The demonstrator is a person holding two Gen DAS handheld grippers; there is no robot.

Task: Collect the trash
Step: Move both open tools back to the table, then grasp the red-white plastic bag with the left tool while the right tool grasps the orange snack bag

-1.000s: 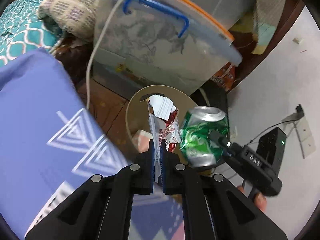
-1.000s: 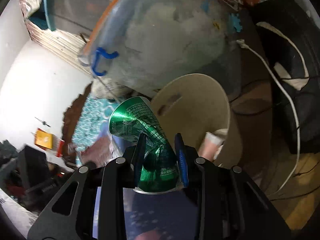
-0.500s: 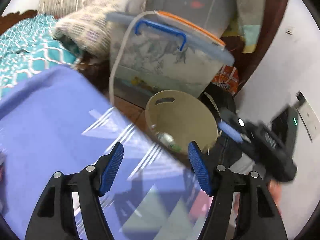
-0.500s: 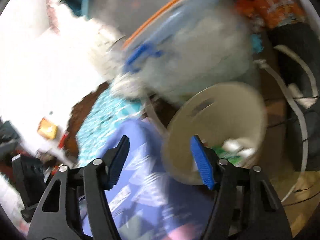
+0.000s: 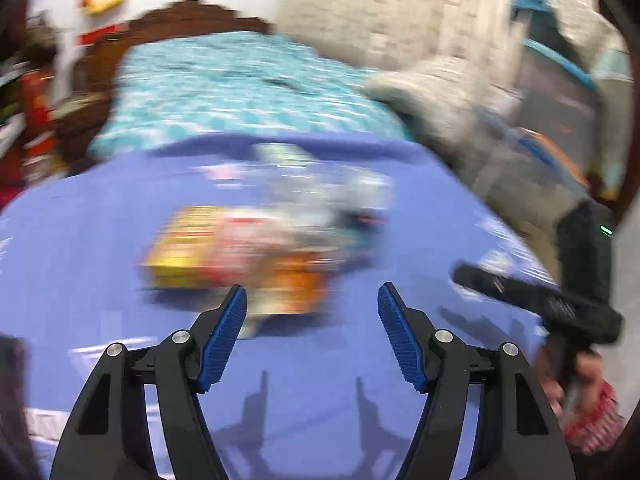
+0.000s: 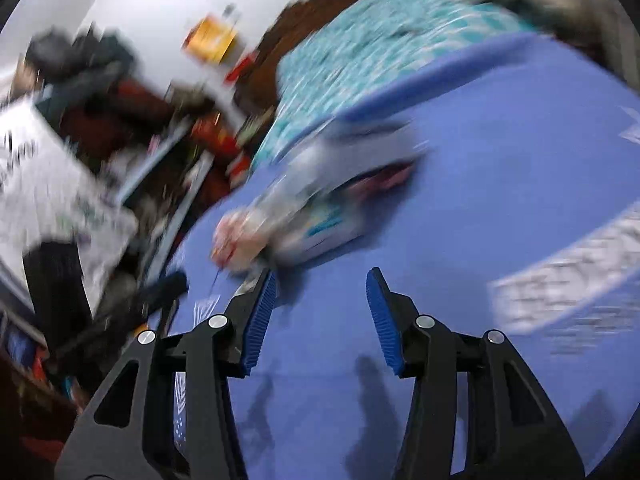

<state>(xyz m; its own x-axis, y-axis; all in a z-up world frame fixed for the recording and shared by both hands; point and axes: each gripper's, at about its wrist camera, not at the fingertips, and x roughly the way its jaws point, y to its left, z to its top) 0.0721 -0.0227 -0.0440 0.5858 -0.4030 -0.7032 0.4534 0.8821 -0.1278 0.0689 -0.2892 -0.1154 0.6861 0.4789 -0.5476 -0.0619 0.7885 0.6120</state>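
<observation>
Both views are motion-blurred. A pile of trash wrappers [image 5: 264,248], yellow, red, orange and silvery, lies on a blue mat [image 5: 100,248]. My left gripper [image 5: 312,332] is open and empty, just short of the pile. My right gripper [image 6: 320,316] is open and empty over the same mat [image 6: 500,184]; the pile [image 6: 304,216] lies just beyond its left finger. In the left wrist view the right gripper's black body [image 5: 560,300] shows at the right edge. The bin is out of view.
A bed with a teal patterned cover [image 5: 240,88] lies behind the mat. A plastic storage box [image 5: 532,152] stands at the right. Cluttered shelves and papers [image 6: 80,152] fill the left of the right wrist view.
Both grippers opened and dropped the wrapper and the green can into the beige bin. Both then swung away from the bin to the blue mat and the trash pile.
</observation>
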